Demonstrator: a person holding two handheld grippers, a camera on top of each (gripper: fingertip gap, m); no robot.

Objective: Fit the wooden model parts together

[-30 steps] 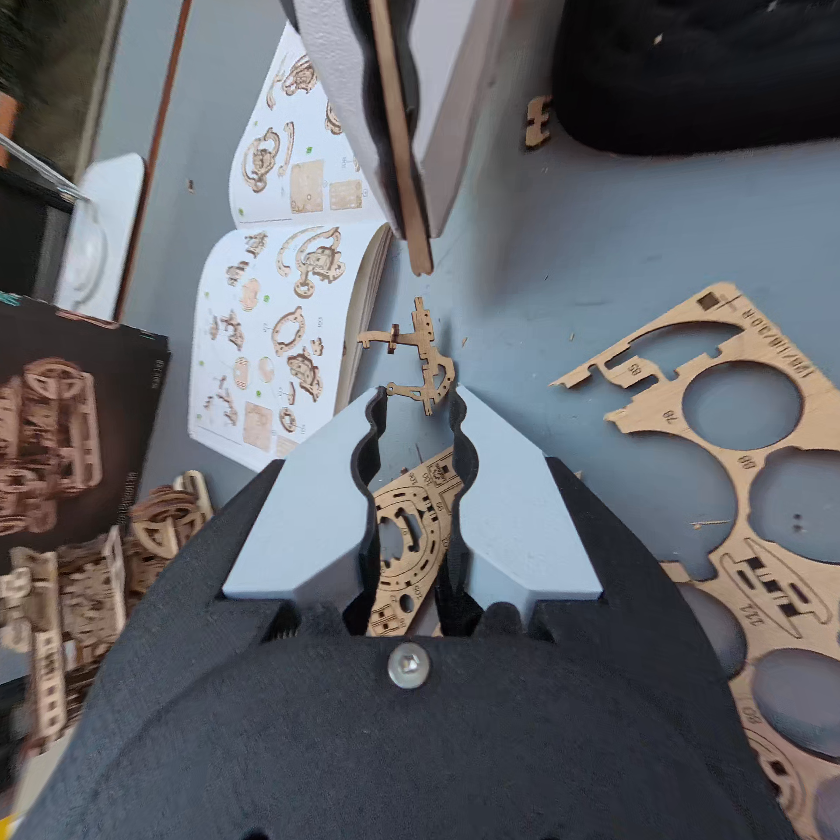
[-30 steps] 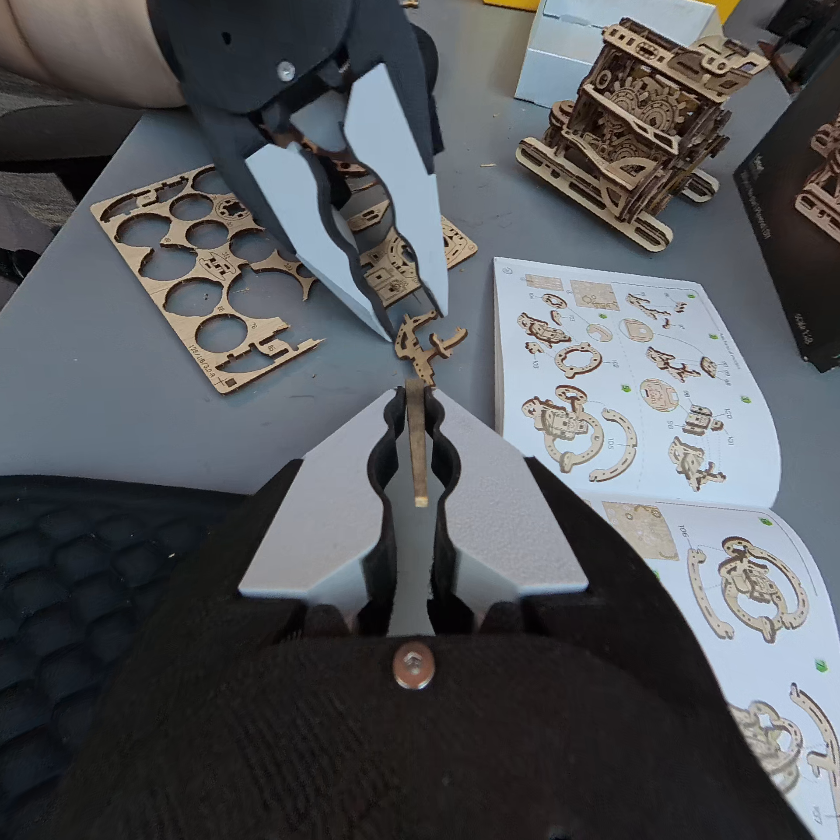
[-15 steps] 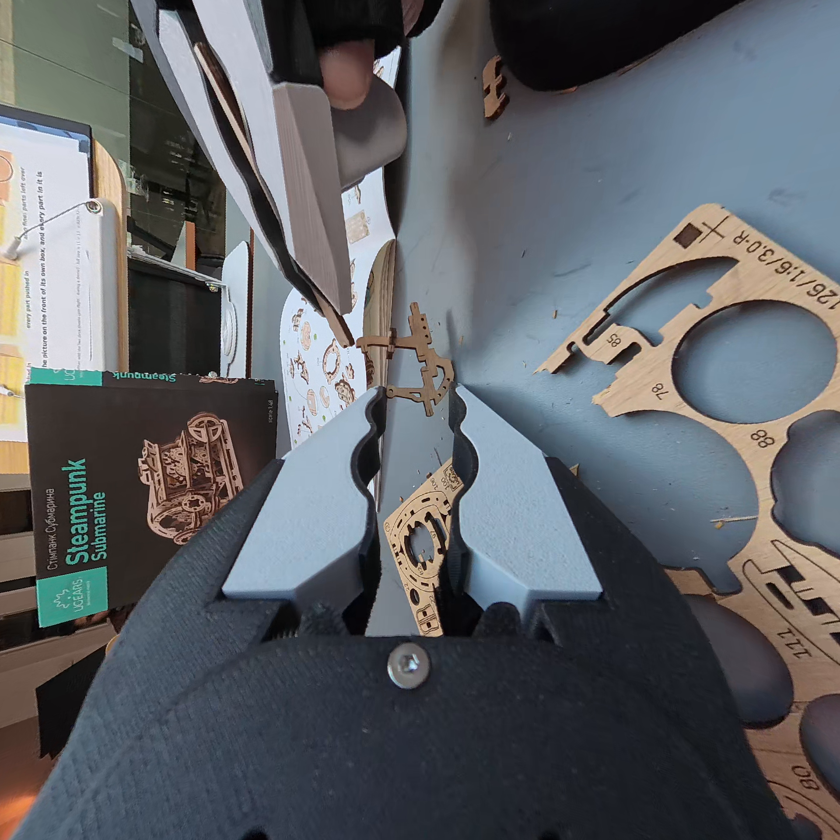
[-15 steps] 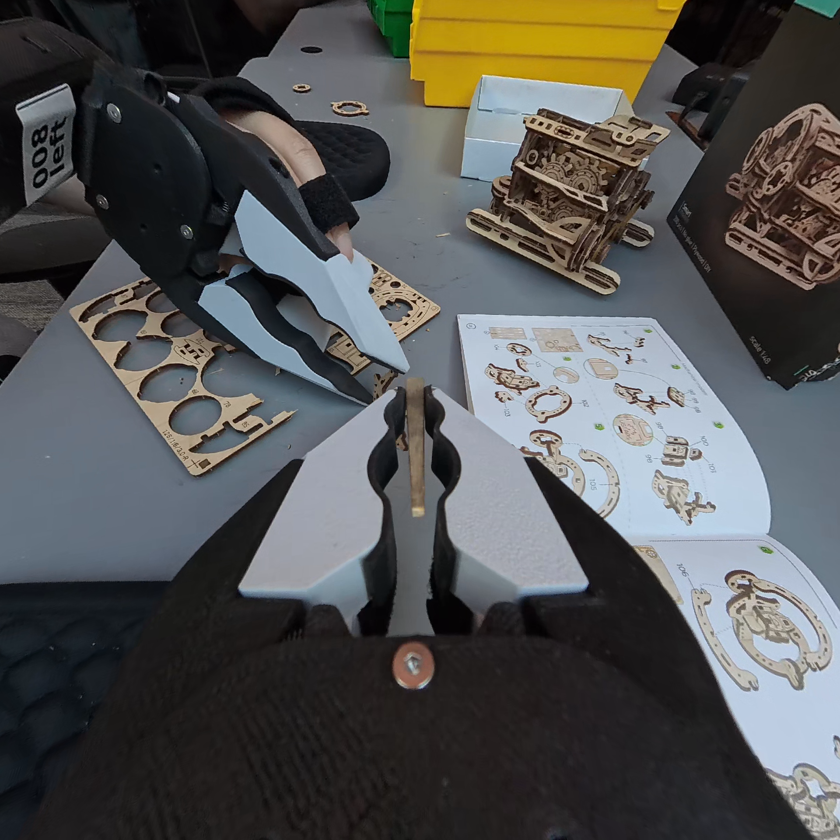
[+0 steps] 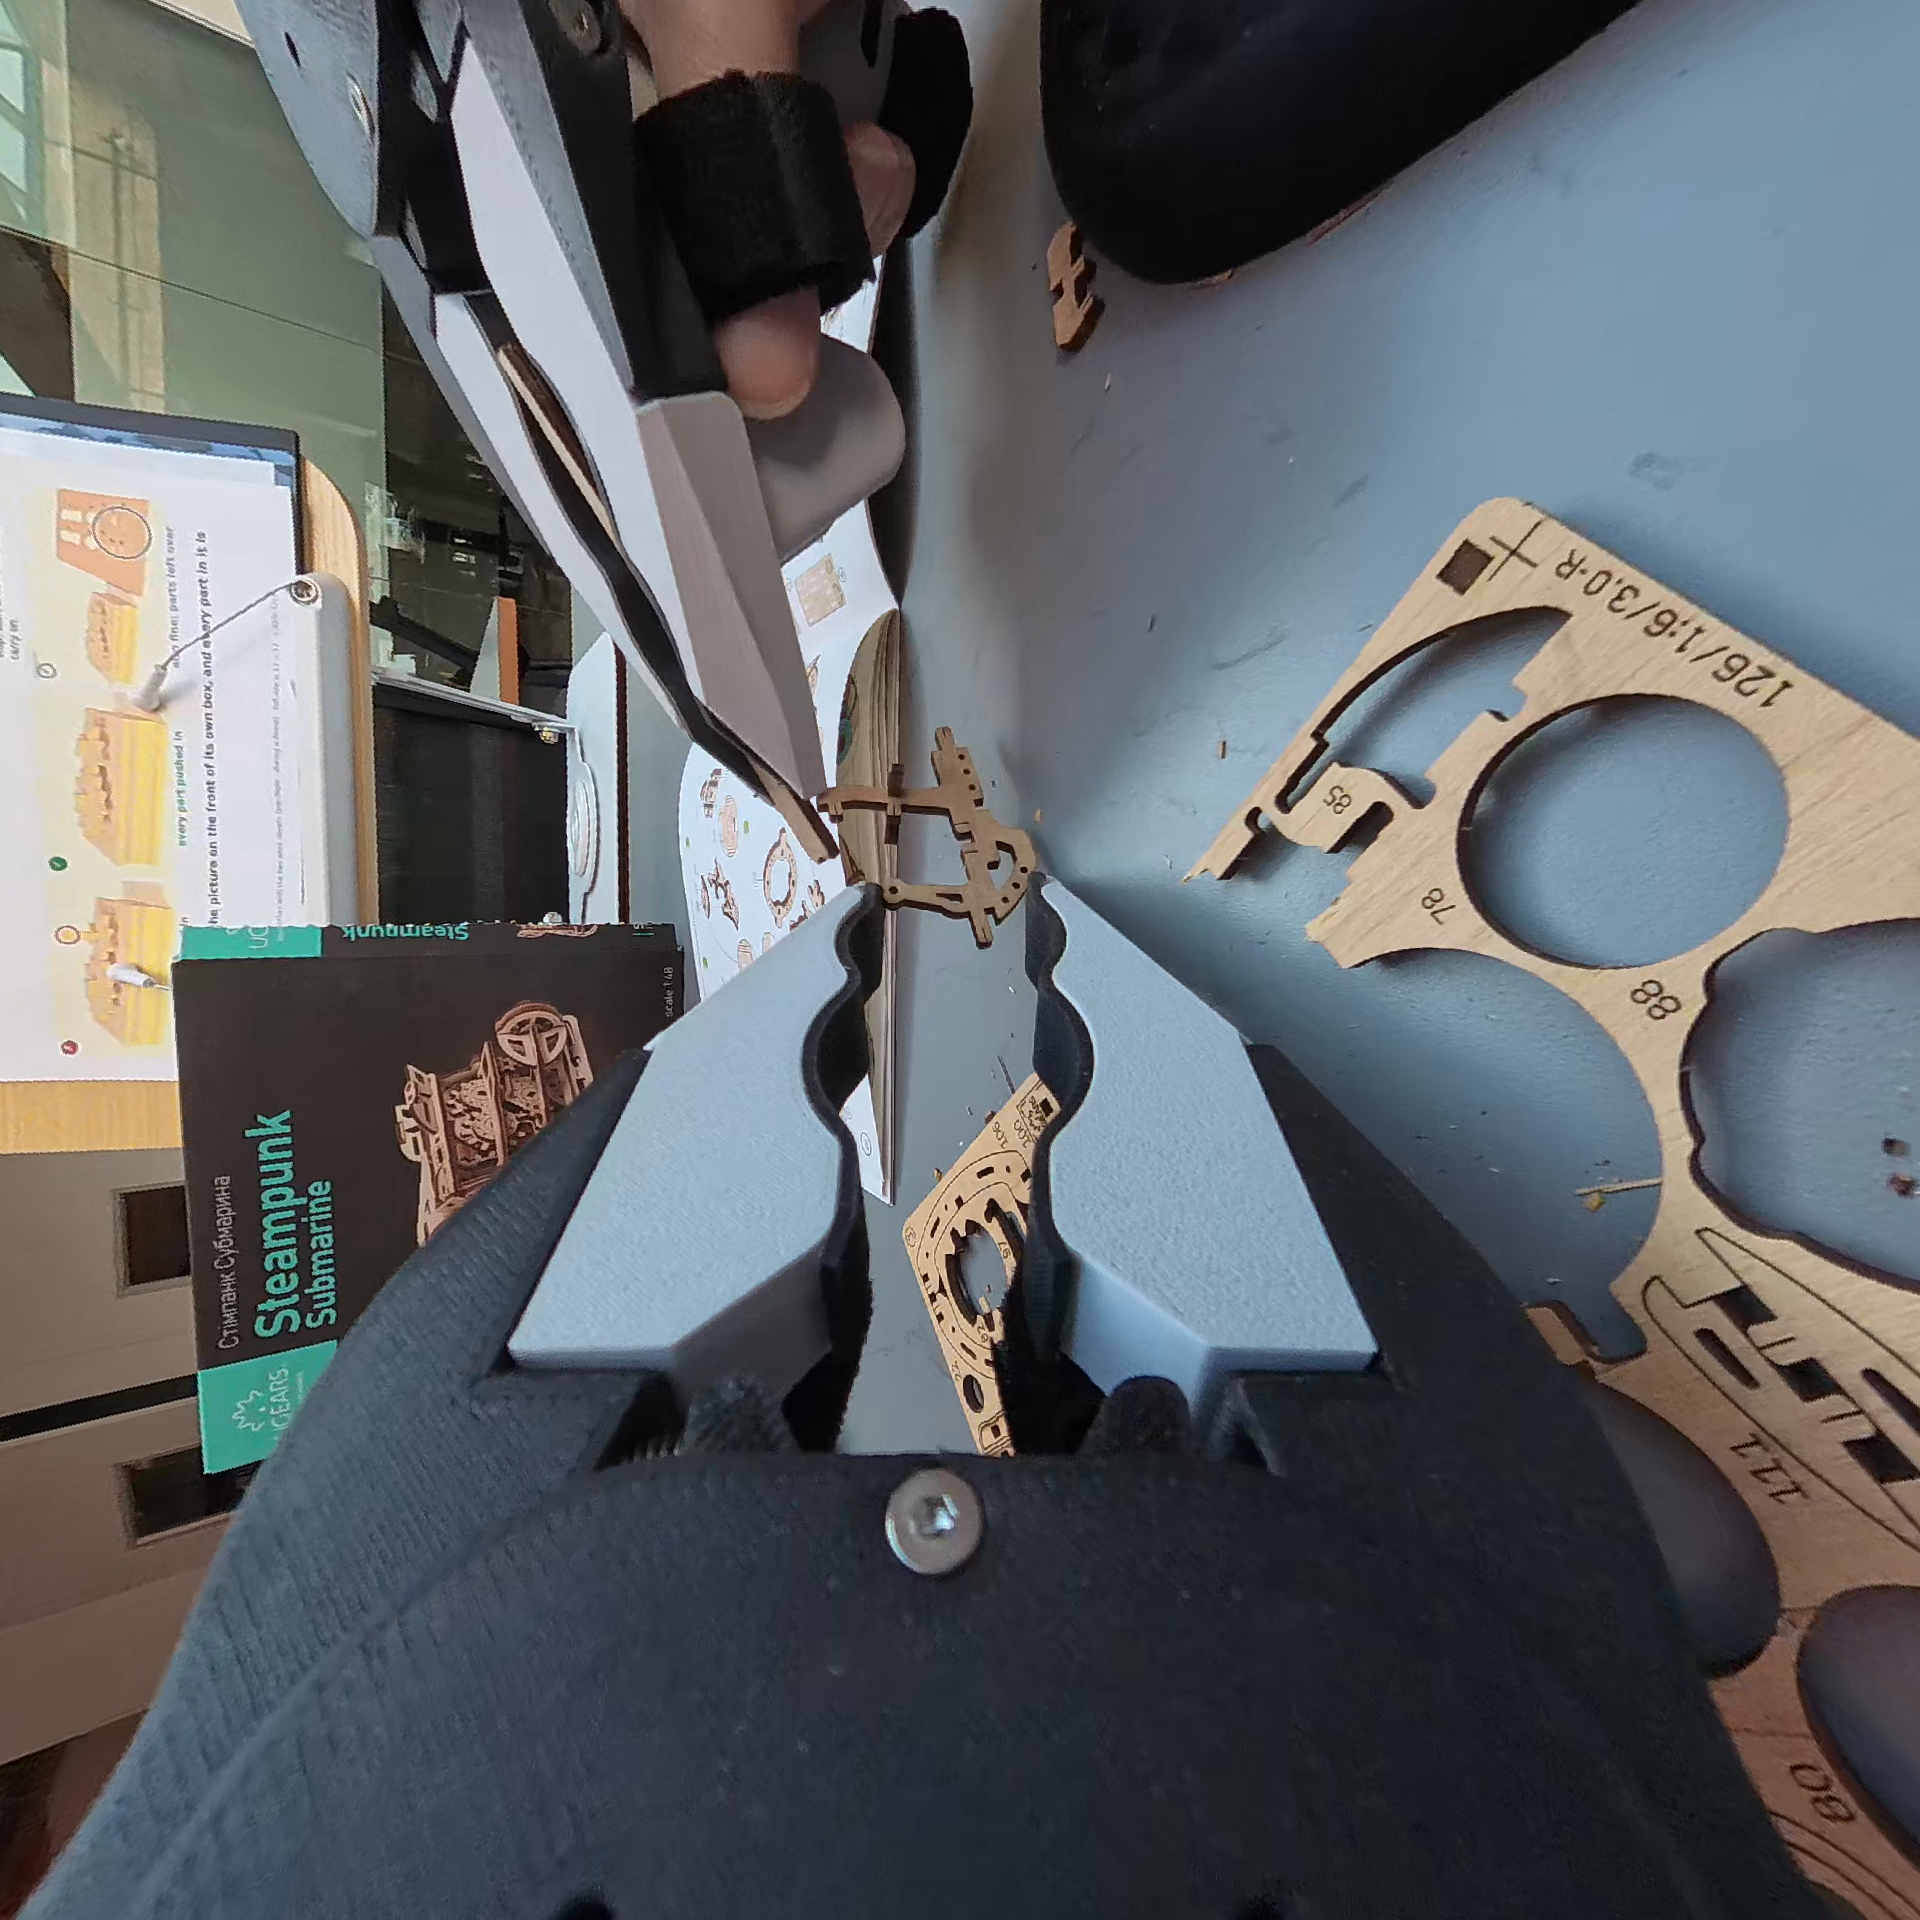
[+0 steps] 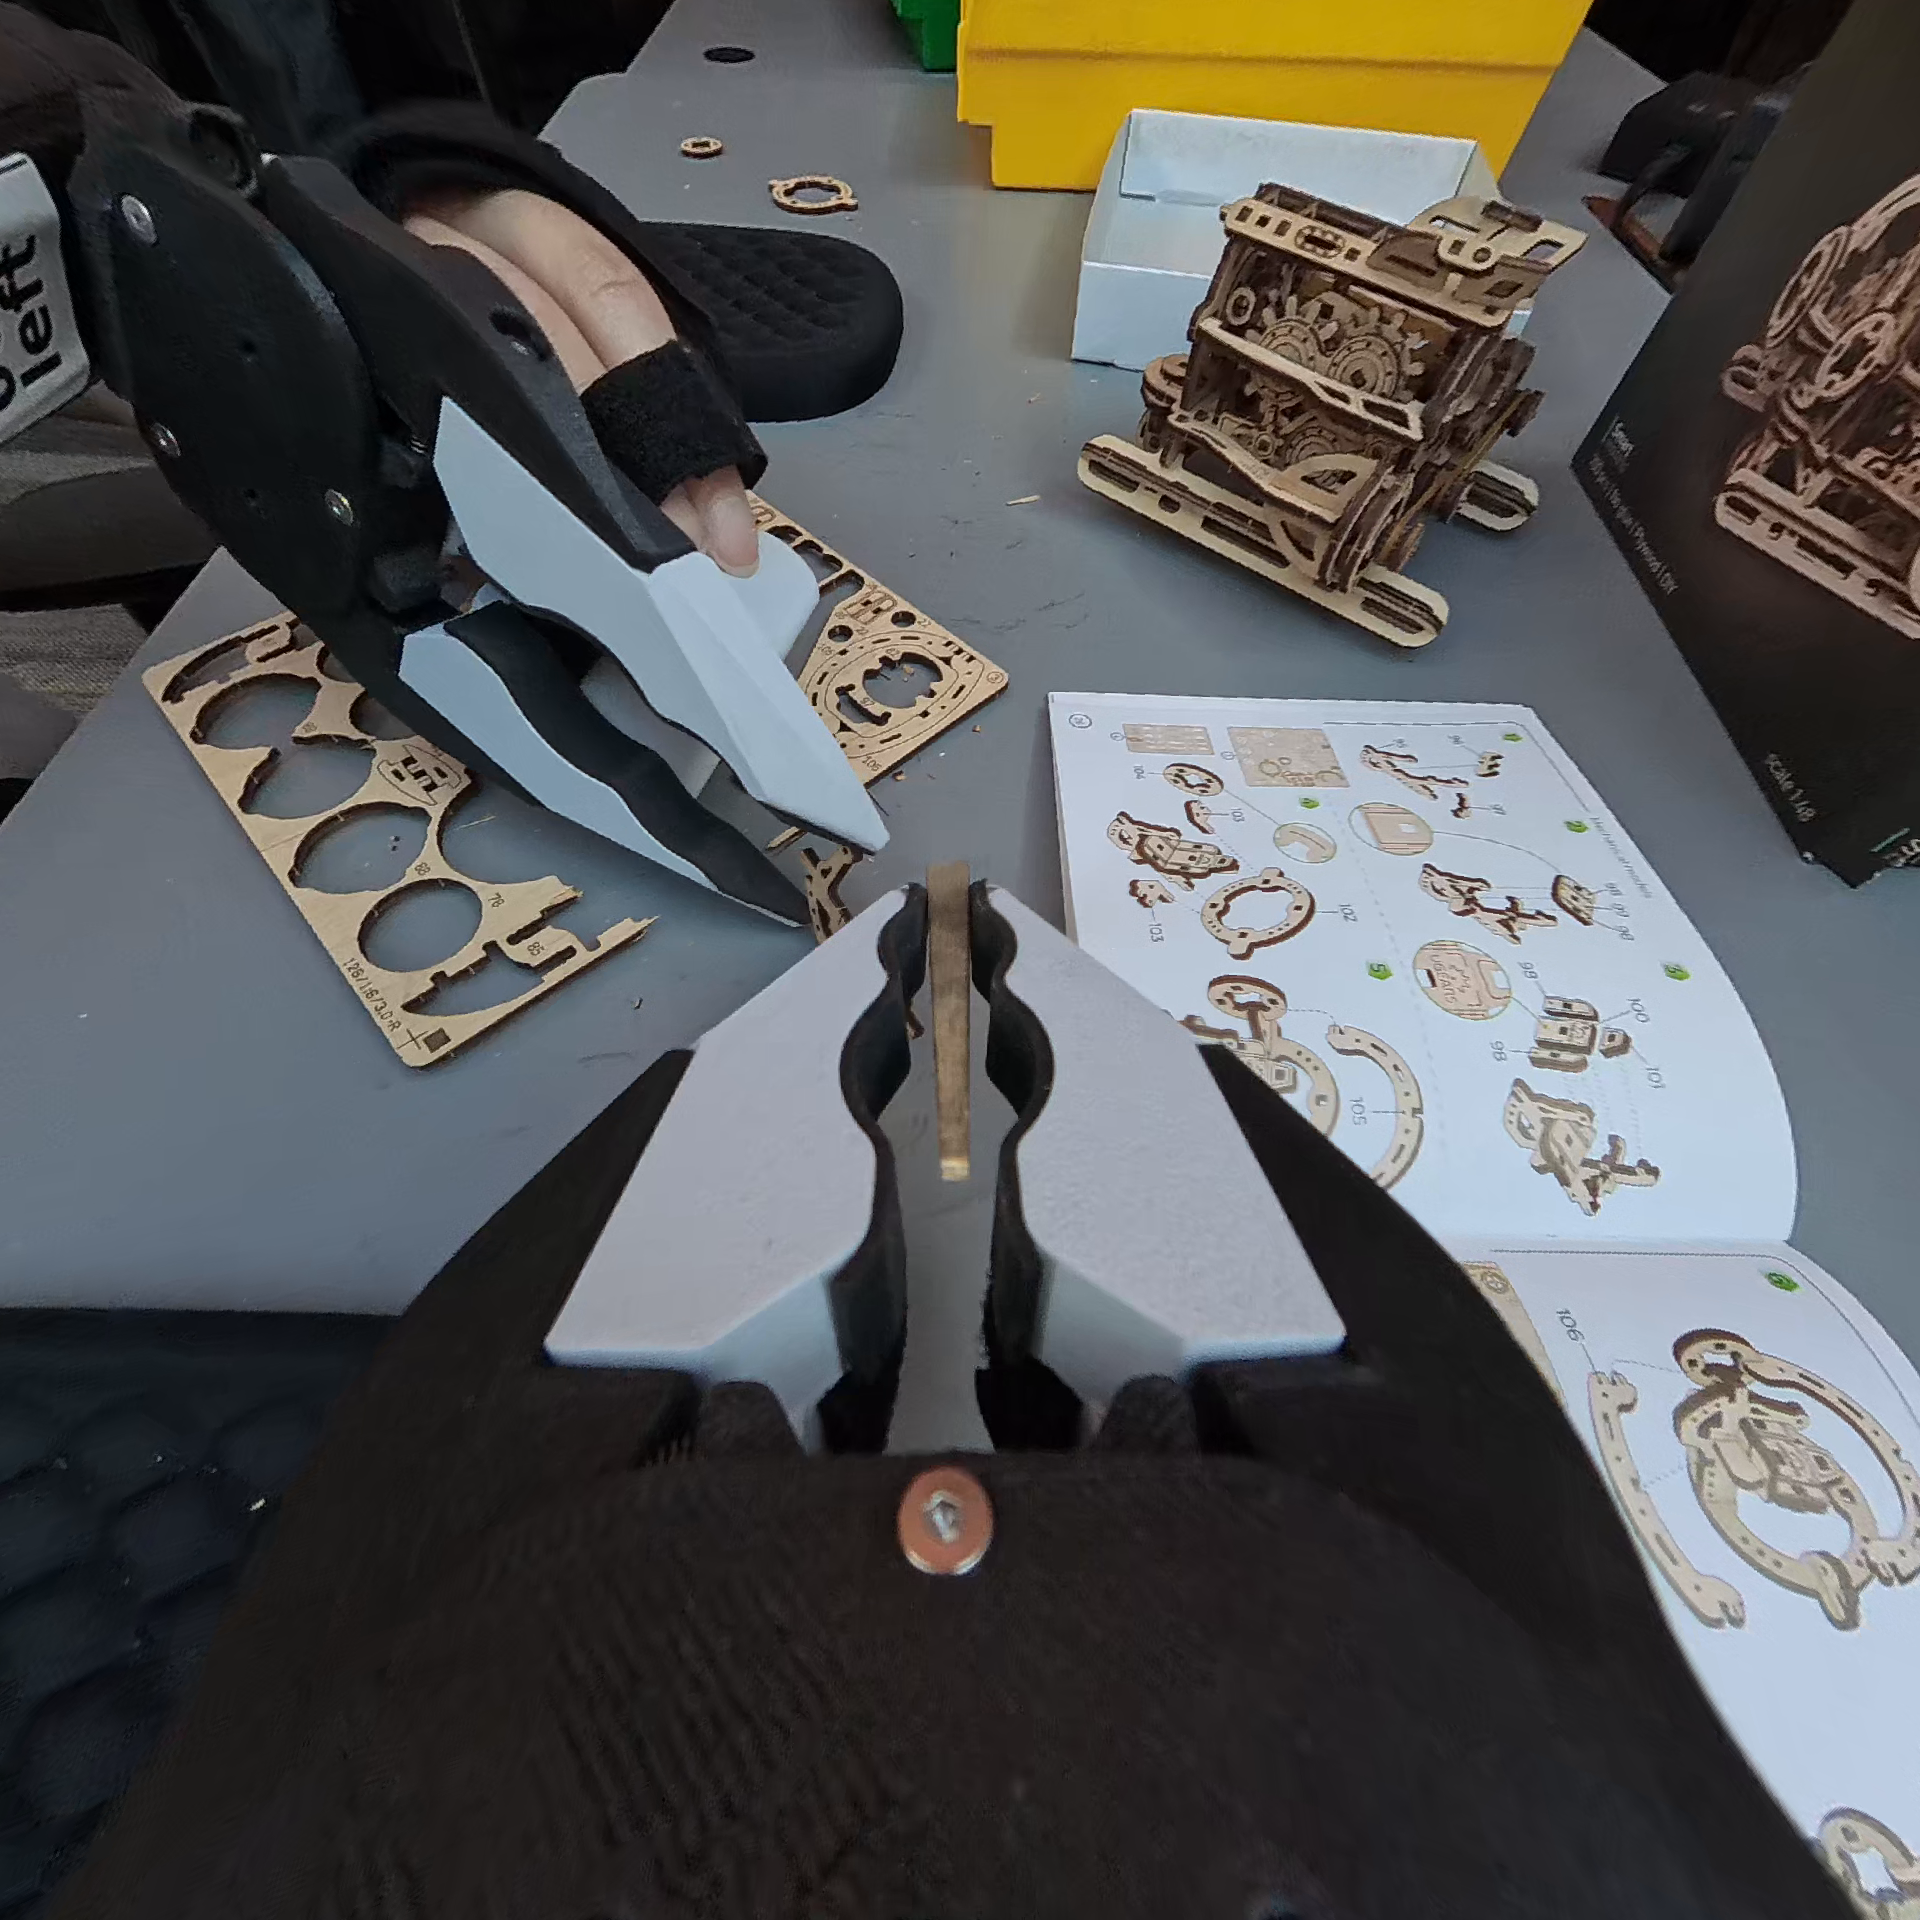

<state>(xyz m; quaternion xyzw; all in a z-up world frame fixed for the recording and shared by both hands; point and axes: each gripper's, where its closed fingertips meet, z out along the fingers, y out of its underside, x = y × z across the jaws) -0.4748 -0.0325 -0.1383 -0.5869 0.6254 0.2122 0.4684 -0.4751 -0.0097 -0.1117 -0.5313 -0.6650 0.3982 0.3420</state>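
My left gripper (image 5: 951,888) is shut by its fingertips on a small fretwork wooden part (image 5: 966,831) and holds it just above the grey table. My right gripper (image 6: 948,891) is shut on a flat wooden piece (image 6: 948,1018), seen edge-on between its pads. In the left wrist view the right gripper (image 5: 810,821) comes in from the upper left, and the end of its flat piece (image 5: 561,447) meets the small part's left arm. In the right wrist view the left gripper (image 6: 831,873) and the small part (image 6: 831,894) sit just beyond my right fingertips.
A plywood sheet with round cut-outs (image 6: 343,790) and a smaller sheet (image 6: 894,686) lie under the left gripper. An open instruction booklet (image 6: 1403,935) lies to the right. Behind stand an assembled wooden model (image 6: 1320,395), a white box (image 6: 1143,260), a yellow bin (image 6: 1247,83) and a black carton (image 6: 1787,520). My two grippers' fingertips are within a few centimetres of each other.
The left gripper has tilted low and rolled onto its side, still gripping the small part. The right gripper has closed in, bringing the flat piece's end to the small part.
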